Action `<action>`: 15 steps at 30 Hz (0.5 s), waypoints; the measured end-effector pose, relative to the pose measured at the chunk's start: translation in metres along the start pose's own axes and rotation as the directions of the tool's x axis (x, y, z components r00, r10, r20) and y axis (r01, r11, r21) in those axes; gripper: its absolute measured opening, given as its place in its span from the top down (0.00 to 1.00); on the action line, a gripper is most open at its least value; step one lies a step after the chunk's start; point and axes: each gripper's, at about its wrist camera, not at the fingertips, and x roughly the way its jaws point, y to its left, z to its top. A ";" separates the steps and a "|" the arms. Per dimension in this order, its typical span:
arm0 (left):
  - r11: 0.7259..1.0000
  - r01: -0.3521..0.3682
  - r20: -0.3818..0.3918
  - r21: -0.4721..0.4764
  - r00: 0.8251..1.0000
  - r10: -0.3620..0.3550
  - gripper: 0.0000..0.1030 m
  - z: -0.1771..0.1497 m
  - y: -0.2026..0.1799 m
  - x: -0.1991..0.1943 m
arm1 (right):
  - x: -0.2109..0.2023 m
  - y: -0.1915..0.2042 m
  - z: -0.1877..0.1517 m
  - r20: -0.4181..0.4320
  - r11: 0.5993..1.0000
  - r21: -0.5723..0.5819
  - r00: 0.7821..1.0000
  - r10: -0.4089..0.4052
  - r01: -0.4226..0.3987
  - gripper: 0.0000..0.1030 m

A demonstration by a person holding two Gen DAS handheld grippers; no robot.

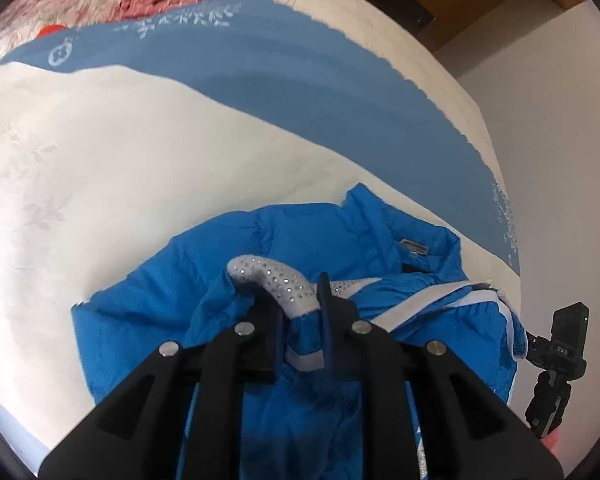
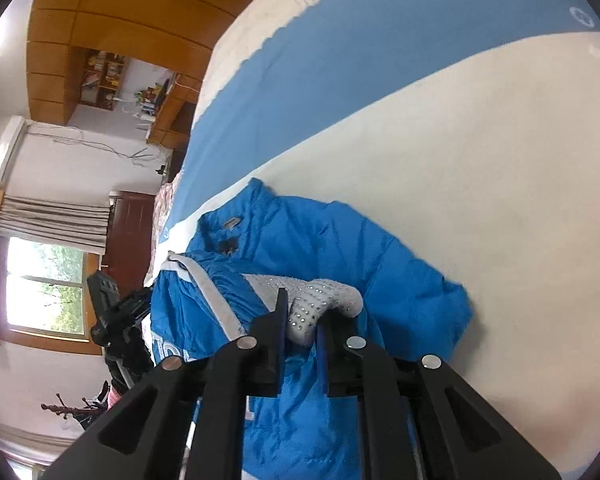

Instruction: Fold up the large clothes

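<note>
Two grippers, and each of your wrist views shows its own pair of jaws clenched on the same bright blue padded jacket (image 1: 204,280), which lies bunched on the white bed cover (image 1: 100,160) near the bed's edge. Your left gripper (image 1: 302,312) pinches the grey, rhinestone-studded sleeve panel (image 1: 272,280), which arches up and over between its dark blue fingers (image 1: 324,320). Your right gripper (image 2: 300,322) holds what looks like that same studded grey panel from the other side, with blue fabric gathered under it.

From the left view you get the far side of the bed: a broad blue band (image 1: 300,80) with white lettering running across the cover, and a crumpled pink quilt (image 1: 100,4) beyond it. You also see the jacket's collar with its small label (image 1: 414,248) and a black device on a stand (image 1: 556,364) just off the bed edge.

From the right view you get the room instead: a bright window (image 2: 44,288) under a folded blind, a wall air conditioner (image 2: 6,148) and wooden wall panelling (image 2: 140,12). White letters printed on the jacket's front (image 2: 172,354) show only here.
</note>
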 end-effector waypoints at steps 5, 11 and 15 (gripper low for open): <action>0.999 0.050 -0.020 0.021 0.999 -0.050 0.80 0.000 0.002 -0.008 | -0.015 0.002 -0.006 -0.006 0.999 -0.012 0.999 0.052 -0.052 0.71; 0.993 0.096 0.034 0.074 0.995 -0.099 0.34 -0.017 0.010 -0.055 | -0.051 0.022 -0.032 0.071 0.989 -0.143 0.997 -0.015 0.025 0.33; 0.986 -0.068 0.117 0.152 0.992 0.050 0.33 -0.033 0.017 -0.075 | -0.040 0.025 -0.048 0.052 0.967 -0.205 0.988 -0.143 0.151 0.33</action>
